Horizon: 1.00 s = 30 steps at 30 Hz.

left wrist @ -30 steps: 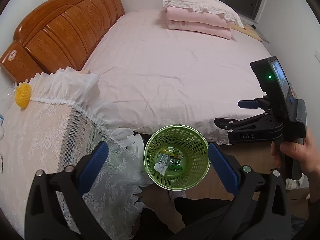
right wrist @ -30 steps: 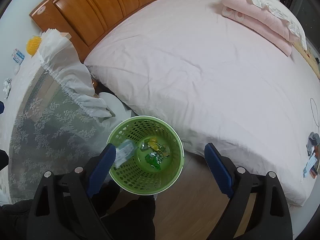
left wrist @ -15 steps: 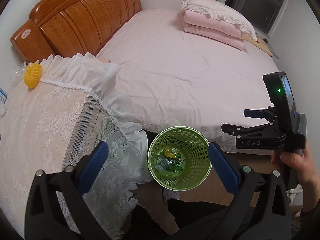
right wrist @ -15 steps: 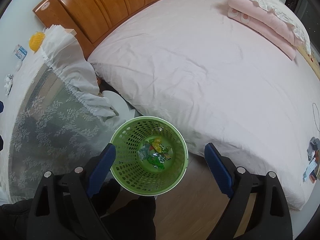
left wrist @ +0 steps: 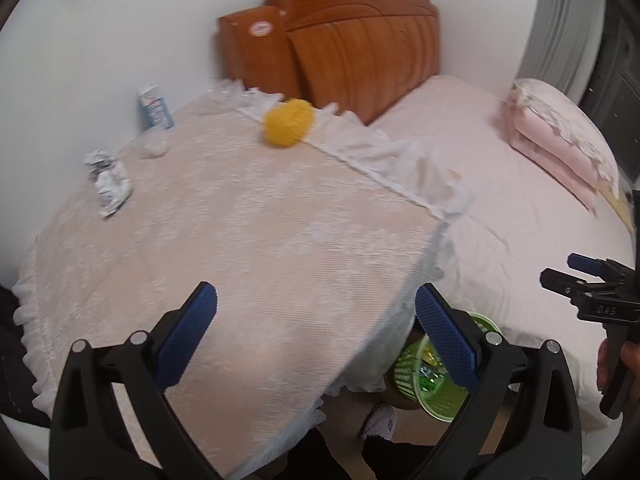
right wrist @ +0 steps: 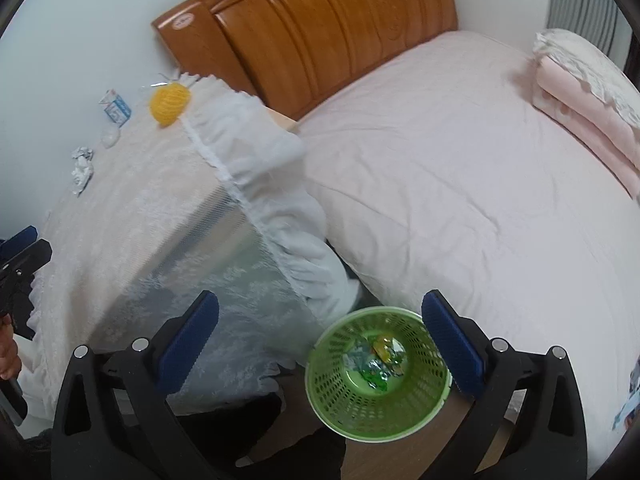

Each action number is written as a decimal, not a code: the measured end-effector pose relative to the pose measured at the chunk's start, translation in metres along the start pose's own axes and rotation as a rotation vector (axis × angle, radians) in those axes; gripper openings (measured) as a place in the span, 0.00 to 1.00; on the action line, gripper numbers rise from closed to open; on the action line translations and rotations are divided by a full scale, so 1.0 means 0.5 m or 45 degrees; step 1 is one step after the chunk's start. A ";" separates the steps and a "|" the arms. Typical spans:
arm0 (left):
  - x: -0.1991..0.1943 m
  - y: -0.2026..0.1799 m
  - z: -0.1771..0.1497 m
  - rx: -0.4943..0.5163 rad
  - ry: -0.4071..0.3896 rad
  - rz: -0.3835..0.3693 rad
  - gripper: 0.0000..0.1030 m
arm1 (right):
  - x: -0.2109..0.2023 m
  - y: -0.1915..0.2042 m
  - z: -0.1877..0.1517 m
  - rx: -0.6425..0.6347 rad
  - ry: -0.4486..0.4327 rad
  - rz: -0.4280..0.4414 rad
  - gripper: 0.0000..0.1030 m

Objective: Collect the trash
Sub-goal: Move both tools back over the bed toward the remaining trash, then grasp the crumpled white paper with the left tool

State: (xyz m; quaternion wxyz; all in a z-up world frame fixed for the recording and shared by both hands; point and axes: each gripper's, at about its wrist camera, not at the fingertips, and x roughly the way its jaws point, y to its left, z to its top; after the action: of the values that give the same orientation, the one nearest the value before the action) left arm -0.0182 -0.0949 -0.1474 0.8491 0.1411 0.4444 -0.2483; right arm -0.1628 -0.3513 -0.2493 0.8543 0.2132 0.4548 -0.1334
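A green mesh waste basket (right wrist: 378,372) stands on the floor between the lace-covered table and the bed, with several wrappers (right wrist: 378,360) inside; in the left wrist view the basket (left wrist: 430,380) is half hidden behind the table's edge. A crumpled silver wrapper (left wrist: 107,180) lies on the table's far left; it also shows in the right wrist view (right wrist: 82,170). My left gripper (left wrist: 316,332) is open and empty above the table's near corner. My right gripper (right wrist: 320,344) is open and empty, above the basket's left rim.
A yellow ball (left wrist: 287,122), a small blue-white carton (left wrist: 155,106) and a clear lump (left wrist: 155,145) sit on the table (left wrist: 248,240) by the wall. A pink bed (right wrist: 460,184) with wooden headboard (right wrist: 320,32) and folded pink bedding (right wrist: 580,92) lies to the right.
Both grippers swung left, away from the basket toward the table. The left view now looks across the tabletop. The basket slid to the lower right in both views.
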 end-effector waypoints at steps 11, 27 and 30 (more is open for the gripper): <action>0.053 0.329 0.034 -0.302 0.011 0.221 0.92 | 0.062 0.293 0.169 -0.227 -0.034 0.167 0.98; 0.382 0.605 0.198 -0.542 0.149 0.199 0.92 | 0.215 0.628 0.294 -0.400 0.049 0.210 0.98; 0.427 0.626 0.213 -0.555 0.168 0.195 0.92 | 0.241 0.661 0.305 -0.405 0.069 0.205 0.98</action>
State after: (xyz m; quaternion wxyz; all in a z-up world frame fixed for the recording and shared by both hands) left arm 0.3290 0.0547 -0.2575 0.8449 0.0038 0.5301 -0.0715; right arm 0.1528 -0.1407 -0.1943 0.8725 0.1147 0.4747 0.0147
